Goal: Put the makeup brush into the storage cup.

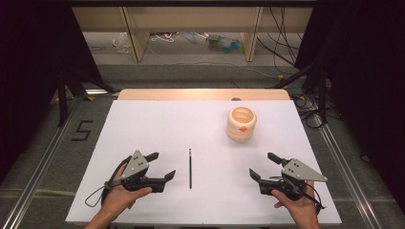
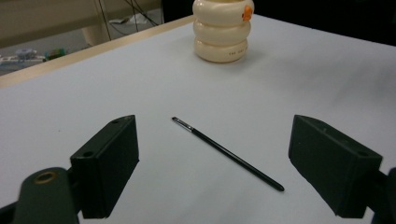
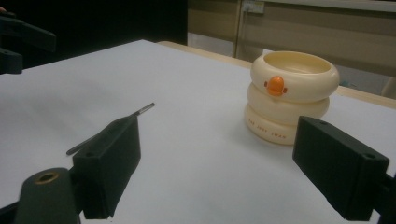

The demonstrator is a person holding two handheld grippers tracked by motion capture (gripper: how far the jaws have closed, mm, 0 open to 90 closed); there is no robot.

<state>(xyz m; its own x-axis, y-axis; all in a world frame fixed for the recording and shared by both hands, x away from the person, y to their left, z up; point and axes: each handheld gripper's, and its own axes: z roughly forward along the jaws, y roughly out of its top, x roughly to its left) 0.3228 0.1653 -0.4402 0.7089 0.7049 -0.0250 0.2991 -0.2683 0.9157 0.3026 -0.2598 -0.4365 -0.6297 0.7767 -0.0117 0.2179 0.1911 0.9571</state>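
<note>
White sheeting covers the table (image 1: 143, 124), with a strip of pale wood left bare along its far edge. On it a thin black brush (image 1: 190, 168) is laid flat near the middle of the near half, running straight away from the person, its bristle tip at the far end as seen in the left gripper view (image 2: 224, 151). In the right gripper view the same brush (image 3: 140, 111) is partly hidden behind one jaw.

A cream-coloured holder (image 1: 241, 124), shaped like three stacked rings and marked with a small orange beak, is stood upright on the far right part of the table, well apart from the brush. Its open mouth is seen in the right gripper view (image 3: 292, 95) (some small lettering sits on the lowest ring, too small to be read), and its lower rings are seen in the left gripper view (image 2: 222, 32).

The left gripper (image 1: 160, 167) is held in the person's left hand (image 1: 119, 195) near the table's front edge, to the left of the brush, its jaws spread wide with nothing between them. The right gripper (image 1: 265, 167) is held in the right hand (image 1: 298, 205) to the right of the brush, its jaws likewise parted and empty. Neither gripper is in contact with the brush or the holder.
</note>
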